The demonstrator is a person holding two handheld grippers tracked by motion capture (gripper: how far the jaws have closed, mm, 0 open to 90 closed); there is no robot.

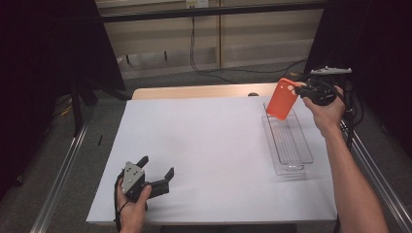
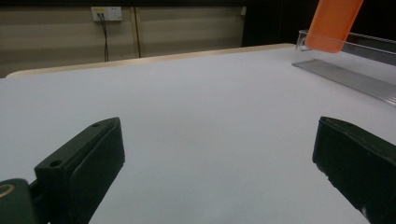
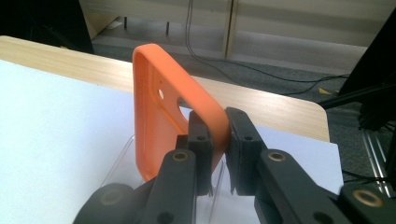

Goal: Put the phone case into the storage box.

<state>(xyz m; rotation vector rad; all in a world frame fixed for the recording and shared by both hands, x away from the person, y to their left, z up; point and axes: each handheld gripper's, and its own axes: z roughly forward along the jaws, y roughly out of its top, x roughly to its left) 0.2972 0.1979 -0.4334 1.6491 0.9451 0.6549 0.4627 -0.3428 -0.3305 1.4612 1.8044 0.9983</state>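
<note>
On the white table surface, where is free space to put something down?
Bare white sheet runs from the left gripper across to the clear tray, and back to the wooden edge. It is crowded on the right, where the right gripper holds the orange phone case above that tray.

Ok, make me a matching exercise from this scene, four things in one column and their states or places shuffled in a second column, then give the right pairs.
Things:
1. orange phone case
2. clear tray
3. left gripper
4. right gripper

States or places:
A. open, low over the near left of the white sheet
B. lying on the right side of the table
C. shut on one corner of another thing
D. held in the air above the tray's far end

Pairs: 1-D, 2-B, 3-A, 4-C
</note>
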